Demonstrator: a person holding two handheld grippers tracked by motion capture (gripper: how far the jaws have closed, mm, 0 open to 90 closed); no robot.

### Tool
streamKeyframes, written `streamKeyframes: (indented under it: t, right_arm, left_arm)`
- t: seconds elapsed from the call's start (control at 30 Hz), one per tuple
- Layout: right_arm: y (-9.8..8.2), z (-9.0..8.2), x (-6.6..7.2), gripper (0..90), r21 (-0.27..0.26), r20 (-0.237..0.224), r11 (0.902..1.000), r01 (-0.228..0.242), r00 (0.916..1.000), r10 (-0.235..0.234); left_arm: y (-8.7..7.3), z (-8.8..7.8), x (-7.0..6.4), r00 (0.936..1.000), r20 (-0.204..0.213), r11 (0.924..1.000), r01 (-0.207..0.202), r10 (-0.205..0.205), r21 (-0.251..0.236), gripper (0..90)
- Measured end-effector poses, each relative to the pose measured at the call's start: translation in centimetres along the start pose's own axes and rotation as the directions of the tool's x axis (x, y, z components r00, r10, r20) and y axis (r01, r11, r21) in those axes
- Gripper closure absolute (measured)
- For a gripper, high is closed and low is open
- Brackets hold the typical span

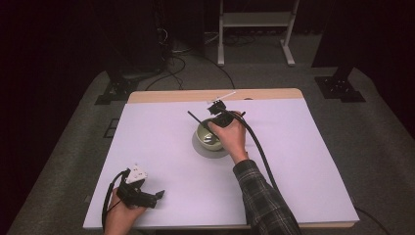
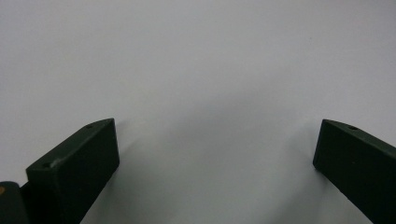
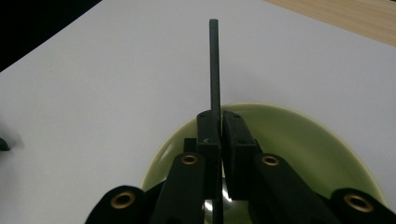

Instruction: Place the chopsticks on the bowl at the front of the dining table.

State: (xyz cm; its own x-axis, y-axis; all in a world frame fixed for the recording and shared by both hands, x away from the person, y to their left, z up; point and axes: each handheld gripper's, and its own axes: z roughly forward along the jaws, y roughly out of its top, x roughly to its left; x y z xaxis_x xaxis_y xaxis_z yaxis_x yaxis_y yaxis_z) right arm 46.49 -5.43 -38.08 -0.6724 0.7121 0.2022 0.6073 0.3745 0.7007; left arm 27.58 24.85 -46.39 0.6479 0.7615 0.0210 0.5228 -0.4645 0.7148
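Note:
A pale green bowl (image 1: 201, 142) (image 3: 299, 126) stands near the middle of the white table top (image 1: 161, 147). My right gripper (image 1: 211, 128) (image 3: 219, 126) hangs just over the bowl's far side, shut on a thin dark handle (image 1: 194, 116) (image 3: 214, 65) that sticks out up and to the left past the rim. Something shiny lies at the handle's lower end inside the bowl (image 3: 225, 192). My left gripper (image 1: 157, 197) (image 2: 215, 149) rests at the front left corner of the table, open, with only bare white surface between its jaws.
A strip of bare wood (image 1: 210, 95) runs along the table's far edge. The right gripper's black cable (image 1: 259, 147) trails back over the forearm in a plaid sleeve (image 1: 264, 196). A white frame (image 1: 254, 19) stands on the carpet beyond the table.

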Motion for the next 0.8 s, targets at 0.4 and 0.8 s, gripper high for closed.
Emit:
streamKeyframes:
  t: [0.4,0.8]
  right_arm:
    - [-0.2,0.3,-0.1,78.6,0.007,0.006,1.0000,0.000,1.0000,0.000]
    - [-0.1,-1.6,-0.1,67.8,-0.021,0.027,0.9997,0.015,0.9995,-0.014]
  left_arm:
    - [0.0,0.0,0.0,1.0000,0.000,1.0000,0.000,0.000,0.000,0.0]
    - [0.0,0.0,0.0,1.0000,0.001,1.0000,0.002,-0.002,-0.001,0.0]
